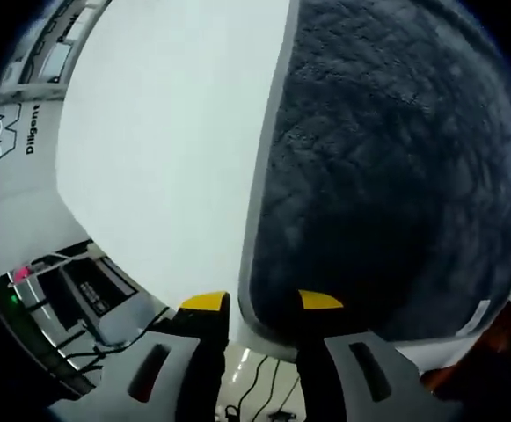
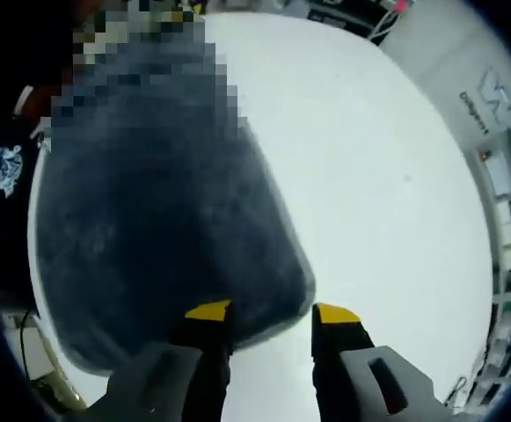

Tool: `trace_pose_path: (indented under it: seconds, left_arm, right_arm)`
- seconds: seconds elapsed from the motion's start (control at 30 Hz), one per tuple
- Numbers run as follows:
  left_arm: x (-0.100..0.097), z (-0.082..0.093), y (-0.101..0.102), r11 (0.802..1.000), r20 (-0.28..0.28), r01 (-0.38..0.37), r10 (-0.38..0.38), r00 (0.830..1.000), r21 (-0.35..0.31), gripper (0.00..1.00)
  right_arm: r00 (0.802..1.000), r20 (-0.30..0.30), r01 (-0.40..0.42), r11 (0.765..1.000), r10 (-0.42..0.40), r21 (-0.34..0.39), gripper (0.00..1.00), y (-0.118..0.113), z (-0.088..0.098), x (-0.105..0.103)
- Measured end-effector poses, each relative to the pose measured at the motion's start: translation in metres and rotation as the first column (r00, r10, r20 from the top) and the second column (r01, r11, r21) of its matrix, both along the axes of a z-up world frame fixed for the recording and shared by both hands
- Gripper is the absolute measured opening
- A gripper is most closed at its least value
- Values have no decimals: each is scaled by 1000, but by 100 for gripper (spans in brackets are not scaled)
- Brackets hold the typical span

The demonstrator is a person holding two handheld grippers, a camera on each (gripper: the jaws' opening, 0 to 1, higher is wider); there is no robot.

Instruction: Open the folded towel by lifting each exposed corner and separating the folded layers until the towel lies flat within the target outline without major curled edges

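In the left gripper view a dark grey towel (image 1: 396, 167) with a rough, fluffy surface lies on the white bench (image 1: 167, 149). It has a pale grey hem (image 1: 264, 176) which runs along its side, and this side sits well in from the far part of the bench. One rounded corner of the towel comes down to the near edge of the bench, just between the two yellow-tipped fingers (image 1: 204, 302) of the left gripper (image 1: 262, 303). The fingers stand apart, one on each side of this corner, and I cannot tell if they touch the cloth; they do not pinch it. Beyond the bench edge a white wall with dark letters (image 1: 13, 132) and some dark equipment with cables (image 1: 70, 299) are visible.

In the right gripper view the same dark grey towel (image 2: 149, 220) covers the part of the white bench (image 2: 387, 202) next to its edge. A rounded corner with a pale hem (image 2: 277, 330) lies just in front of the right gripper (image 2: 271, 312). Its yellow-tipped fingers (image 2: 334, 313) are spread wide, with the corner between them and nothing gripped. The towel surface looks mostly smooth here, without a clear fold line that I can see. At the far side of the bench stand a white panel with letters (image 2: 484, 101) and metal racks (image 2: 510, 264)
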State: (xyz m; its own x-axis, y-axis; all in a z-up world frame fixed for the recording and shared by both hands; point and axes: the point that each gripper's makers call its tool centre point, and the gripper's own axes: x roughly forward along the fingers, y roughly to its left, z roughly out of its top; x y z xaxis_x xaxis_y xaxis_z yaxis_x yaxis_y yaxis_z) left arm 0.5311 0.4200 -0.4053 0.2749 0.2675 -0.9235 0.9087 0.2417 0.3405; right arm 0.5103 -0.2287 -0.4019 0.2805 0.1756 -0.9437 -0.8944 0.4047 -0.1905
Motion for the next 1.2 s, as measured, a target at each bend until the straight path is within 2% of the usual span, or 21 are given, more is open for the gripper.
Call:
trace_pose_path:
  seconds: [0.1, 0.2, 0.23, 0.27, 0.33, 0.4, 0.53, 0.67, 0.77, 0.87, 0.97, 1.07, 1.2]
  left_arm:
    - [1, -3, 3, 1000, -4, -12, 12, 1000, -8, 26]
    - [1, -4, 3, 999, -2, -23, 23, 1000, -24, 25]
    - [1, -4, 3, 999, -1, -27, 27, 1000, -28, 24]
    - [1, -4, 4, 999, 0, -30, 30, 1000, -29, 20]
    - [6, -4, 3, 999, 23, -26, 27, 999, -32, 6]
    - [7, -7, 4, 999, 27, -39, 40, 999, -37, 5]
    - [4, -8, 3, 999, 15, -32, 33, 999, -38, 4]
    - [4, -9, 1, 997, 23, -40, 41, 999, -62, 2]
    - [2, -9, -9, 995, 11, -40, 41, 999, -93, 2]
    - [-2, -7, -25, 988, -14, -40, 39, 999, -149, 2]
    - [6, -3, -39, 987, 19, 7, -4, 1000, -160, 2]
    - [25, 2, -50, 988, 105, 71, -57, 993, -135, 2]
    - [41, 0, -56, 989, 155, 103, -86, 984, -110, 1]
  right_arm:
    - [999, 8, 32, 999, -32, 1, 22, -8, -9, 9]
    - [998, 8, 64, 998, -64, 5, 21, -14, -16, 16]
    - [997, 7, 74, 997, -74, 19, 17, -13, -17, 17]
    - [997, -7, 83, 996, -82, 38, 12, -11, -18, 15]
    - [996, -18, 91, 995, -90, 49, 9, -9, -23, 14]
    - [993, -33, 115, 990, -113, 84, 3, -6, -23, 13]
    - [993, -37, 117, 991, -115, 62, 0, -18, -23, 12]
    - [993, 1, 115, 993, -115, 27, 0, -31, -22, 17]
    - [995, 25, 100, 995, -100, 4, 0, -39, -22, 19]
    - [995, 45, 94, 993, -91, -69, 0, -60, -21, 20]
    - [994, 68, 97, 991, -91, -95, 0, -75, -18, 24]
    - [990, 101, 106, 989, -96, -103, 0, -85, -16, 31]
    - [985, 121, 131, 988, -121, -78, 0, -93, -17, 41]
